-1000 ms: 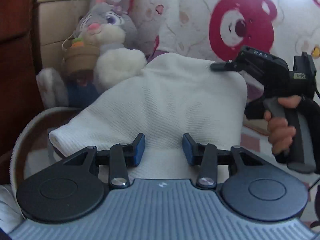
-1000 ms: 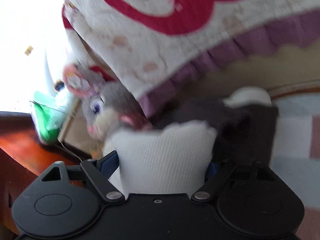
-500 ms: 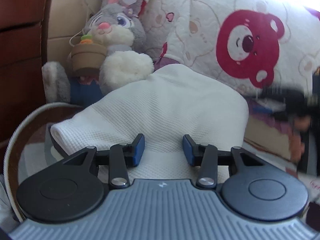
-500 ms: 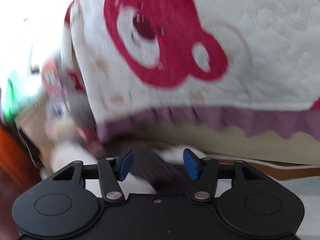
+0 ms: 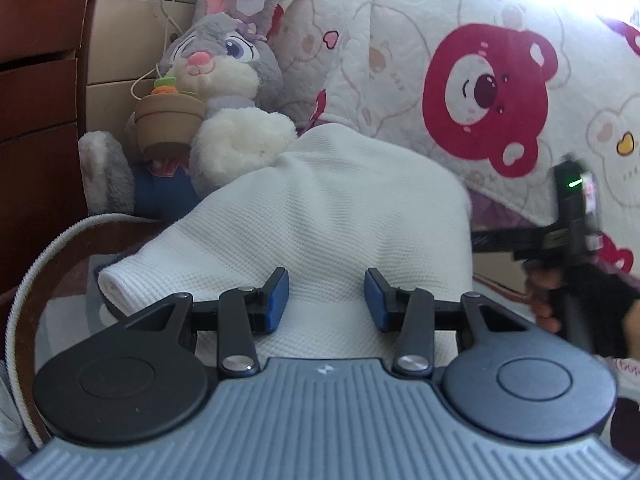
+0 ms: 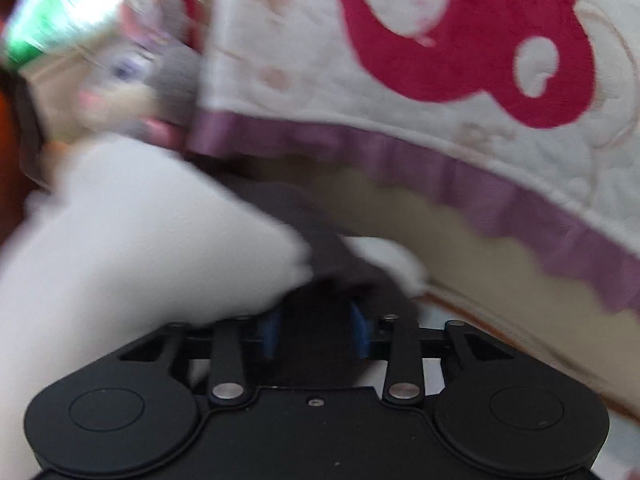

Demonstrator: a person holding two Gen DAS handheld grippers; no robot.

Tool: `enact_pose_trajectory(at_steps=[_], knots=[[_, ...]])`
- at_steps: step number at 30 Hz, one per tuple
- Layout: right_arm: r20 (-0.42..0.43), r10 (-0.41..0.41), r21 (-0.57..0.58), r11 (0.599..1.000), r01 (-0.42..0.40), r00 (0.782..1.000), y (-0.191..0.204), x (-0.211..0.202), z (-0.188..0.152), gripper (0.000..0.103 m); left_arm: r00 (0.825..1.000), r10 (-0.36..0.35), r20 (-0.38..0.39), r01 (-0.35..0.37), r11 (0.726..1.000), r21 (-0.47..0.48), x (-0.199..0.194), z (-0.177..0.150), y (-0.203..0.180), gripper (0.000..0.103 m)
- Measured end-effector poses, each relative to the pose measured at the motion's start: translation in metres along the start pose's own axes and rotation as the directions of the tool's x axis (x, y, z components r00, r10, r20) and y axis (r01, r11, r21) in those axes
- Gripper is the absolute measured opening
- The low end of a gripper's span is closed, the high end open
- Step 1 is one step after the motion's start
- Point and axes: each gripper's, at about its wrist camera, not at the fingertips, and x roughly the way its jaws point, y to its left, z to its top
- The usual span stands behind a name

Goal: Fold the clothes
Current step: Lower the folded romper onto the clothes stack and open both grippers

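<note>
You're hovering your left claw (image 5: 326, 294) spread wide over the folded white waffle-knit garment (image 5: 320, 216), which is lying beside the plush rabbit (image 5: 216, 80) — nothing pinched. Your right claw (image 6: 316, 330) is parted around dark cloth (image 6: 320, 264) — grip unclear through the blur.

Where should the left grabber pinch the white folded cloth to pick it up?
Probably the near edge of the white cloth, straight ahead of the left gripper. Its jaws stand open right over that edge, and the cloth lies flat and thin there. The rolled fold at the left looks thicker and harder to pinch.
</note>
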Motion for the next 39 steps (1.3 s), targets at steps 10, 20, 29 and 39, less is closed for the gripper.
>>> enact_pose_trajectory(at_steps=[10,20,29,39], knots=[[0.084,0.001,0.418,0.908,-0.036,0.996,-0.073,-0.039,-0.027,0.036,0.999,0.029,0.036,-0.030,0.999,0.037,0.003,-0.006,-0.010,0.043],[0.147,0.034,0.093,0.994,-0.048,0.989,0.036,-0.072,-0.005,0.087,0.999,0.013,0.042,-0.019,0.991,0.130,0.012,-0.001,-0.019,0.042],[0.068,0.028,0.127,0.991,-0.037,0.997,0.034,-0.037,-0.003,0.068,0.996,0.087,0.010,-0.088,0.994,0.067,0.014,0.015,0.032,0.031],[0.154,0.208,0.065,0.973,-0.220,0.966,0.050,-0.107,-0.026,0.067,0.987,0.162,-0.007,-0.162,0.986,-0.042,-0.007,0.016,0.046,0.037]])
